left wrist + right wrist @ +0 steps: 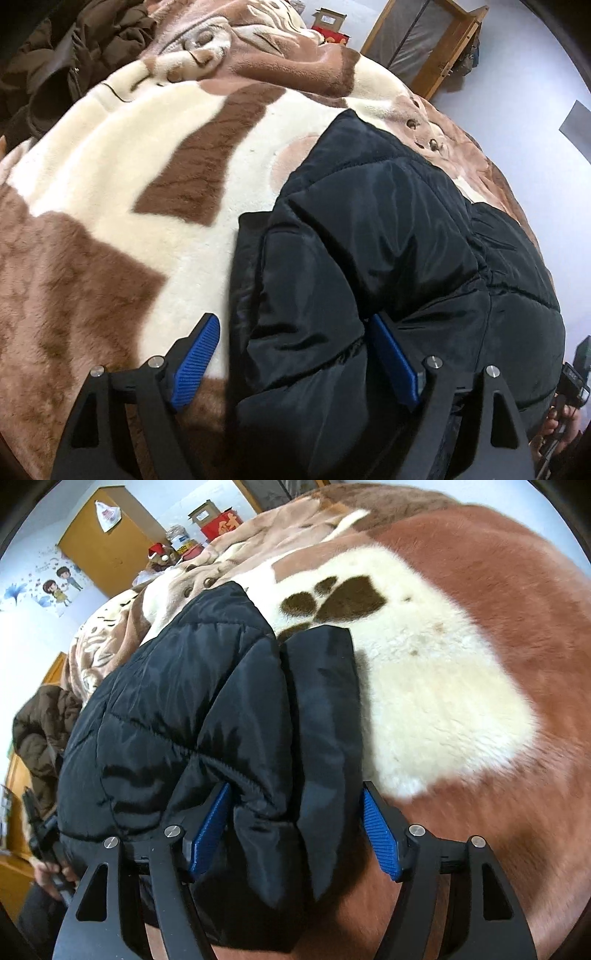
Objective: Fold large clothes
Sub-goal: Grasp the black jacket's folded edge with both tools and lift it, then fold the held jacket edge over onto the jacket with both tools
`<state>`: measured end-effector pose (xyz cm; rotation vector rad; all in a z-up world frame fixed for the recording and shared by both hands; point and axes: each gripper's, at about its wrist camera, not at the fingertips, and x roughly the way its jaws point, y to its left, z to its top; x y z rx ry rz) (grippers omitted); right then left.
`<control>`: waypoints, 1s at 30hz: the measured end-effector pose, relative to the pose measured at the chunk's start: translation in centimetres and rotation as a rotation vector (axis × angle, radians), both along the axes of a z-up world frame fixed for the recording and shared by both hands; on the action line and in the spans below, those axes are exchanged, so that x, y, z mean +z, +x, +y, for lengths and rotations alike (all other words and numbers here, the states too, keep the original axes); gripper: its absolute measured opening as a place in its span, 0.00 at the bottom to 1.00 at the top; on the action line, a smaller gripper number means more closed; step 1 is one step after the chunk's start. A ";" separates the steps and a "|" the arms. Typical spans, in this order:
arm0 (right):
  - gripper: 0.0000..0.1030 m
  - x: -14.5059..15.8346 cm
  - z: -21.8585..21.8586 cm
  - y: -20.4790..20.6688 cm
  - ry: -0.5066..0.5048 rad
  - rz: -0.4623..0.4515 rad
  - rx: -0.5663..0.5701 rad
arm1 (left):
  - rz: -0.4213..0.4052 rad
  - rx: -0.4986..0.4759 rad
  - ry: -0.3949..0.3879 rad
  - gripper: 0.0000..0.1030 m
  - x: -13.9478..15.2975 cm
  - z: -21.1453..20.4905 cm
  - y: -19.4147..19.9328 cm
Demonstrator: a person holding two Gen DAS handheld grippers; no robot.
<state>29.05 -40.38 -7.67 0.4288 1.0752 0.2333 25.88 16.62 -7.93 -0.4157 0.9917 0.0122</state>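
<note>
Black padded jacket (388, 240) lies folded on a plush brown-and-cream blanket (92, 155) spread over the bed.

Left wrist view: the jacket fills the area from centre to 4 o'clock, its quilted bulk running up toward 1 o'clock. The left gripper (291, 363) enters from 6 o'clock with its jaws spread wide. The blue pad at 7 o'clock (194, 363) stands over bare blanket, clear of the fabric. The other blue pad (393, 360) lies along a fold of the jacket; whether it presses on the fabric cannot be told. The jacket's near edge sits between the two pads, not clamped. A brown coat (74, 55) is heaped at 10 o'clock, well apart. A wooden frame (424, 40) stands at 1 o'clock beyond the bed. A hand (557, 424) shows at 4 o'clock.

Right wrist view: the jacket (192, 709) occupies centre to 8 o'clock. The right gripper (295, 838) enters from 6 o'clock, jaws wide apart. A thick folded roll of jacket sits between the pads; the pad at 5 o'clock (380, 840) is clear of it, the pad at 7 o'clock (210, 834) lies against it. Nothing is gripped. A wooden door (107, 542) stands at 11 o'clock.
</note>
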 end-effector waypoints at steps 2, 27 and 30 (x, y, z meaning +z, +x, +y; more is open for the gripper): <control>0.67 -0.3 -0.1 -0.1 0.027 0.010 0.002 | 0.000 0.001 -0.033 0.83 -0.3 0.4 -0.2; 0.40 -0.3 2.4 1.6 0.025 -0.006 0.064 | -0.002 -0.040 -0.101 0.62 -1.8 -1.1 2.3; 0.33 0.7 2.8 1.4 -0.010 -0.009 0.067 | -0.006 -0.050 -0.072 0.37 -0.5 -1.8 2.1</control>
